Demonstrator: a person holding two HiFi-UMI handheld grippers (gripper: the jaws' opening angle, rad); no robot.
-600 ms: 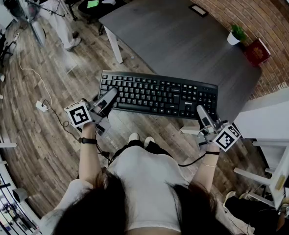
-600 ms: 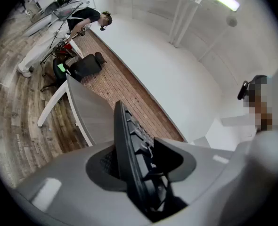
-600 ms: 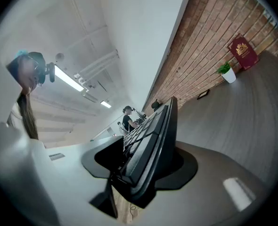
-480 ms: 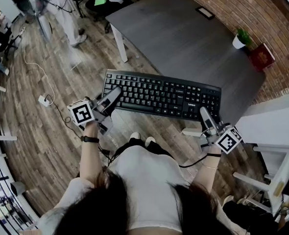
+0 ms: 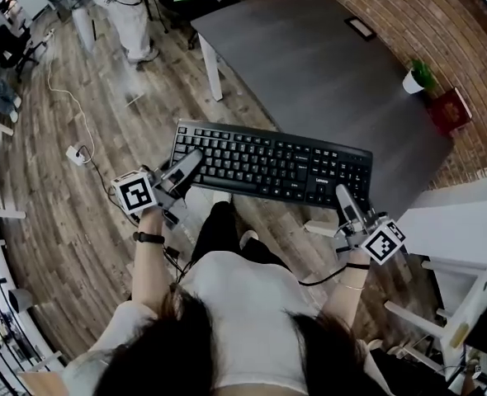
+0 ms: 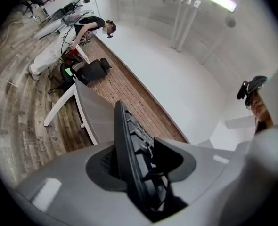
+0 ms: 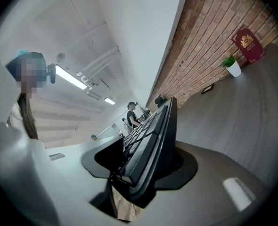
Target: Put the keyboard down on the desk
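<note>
The dark desk (image 5: 309, 64) lies ahead of us, bare across its middle. We hold the keyboard (image 5: 268, 162) in the air, keys up, at the desk's near edge, mostly over the floor (image 5: 78, 221). The left tongs (image 5: 187, 160) pinch its left end, the right tongs (image 5: 341, 195) its right end. To do this well, we judge, we carry it forward over bare desk, both ends level, and lower it flat before loosening.

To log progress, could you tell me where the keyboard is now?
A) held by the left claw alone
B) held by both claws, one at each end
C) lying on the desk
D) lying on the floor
B: the left claw and right claw each clamp one end of the keyboard, short of the desk.
</note>
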